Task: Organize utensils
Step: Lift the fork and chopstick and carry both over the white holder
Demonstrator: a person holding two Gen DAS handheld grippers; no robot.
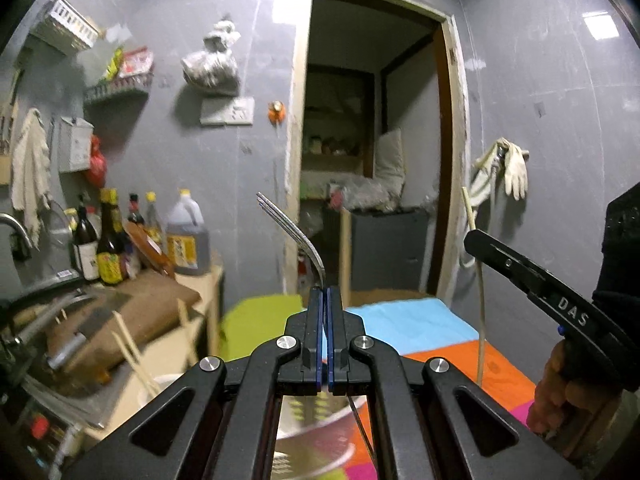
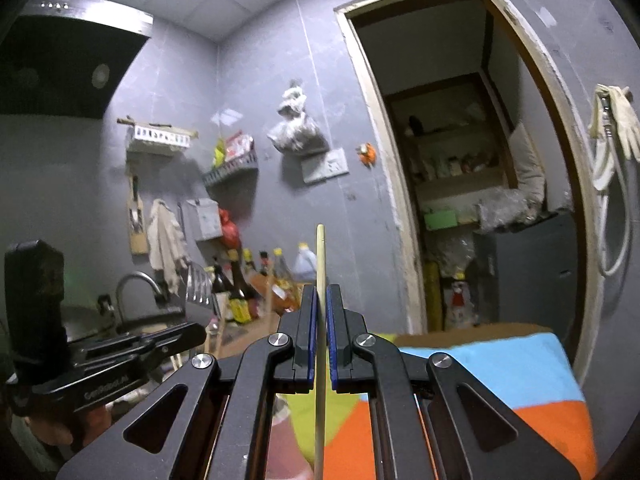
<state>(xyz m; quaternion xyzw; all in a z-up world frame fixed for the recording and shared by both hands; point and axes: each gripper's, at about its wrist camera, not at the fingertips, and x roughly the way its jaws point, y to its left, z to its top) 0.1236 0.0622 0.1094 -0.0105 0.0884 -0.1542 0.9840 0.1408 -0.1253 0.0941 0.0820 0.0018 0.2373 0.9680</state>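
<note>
While both tools ride level above the coloured cloth [image 1: 408, 320], I log: left gripper [image 1: 325, 292] clamped on a fork [image 1: 296, 236], tines upward; right gripper [image 2: 319, 292] pinching one chopstick [image 2: 320, 264], presumably for sorting. Lettering reads "DAS" [image 1: 574, 311] and, apparently, "GenRobot.AI" [image 2: 106, 388].

Grey tiled wall [image 1: 560, 80] with open doorway [image 1: 372, 140]. Sauce bottles [image 1: 108, 248] stand on counter; gloves [image 1: 514, 168] hang right of doorway.
</note>
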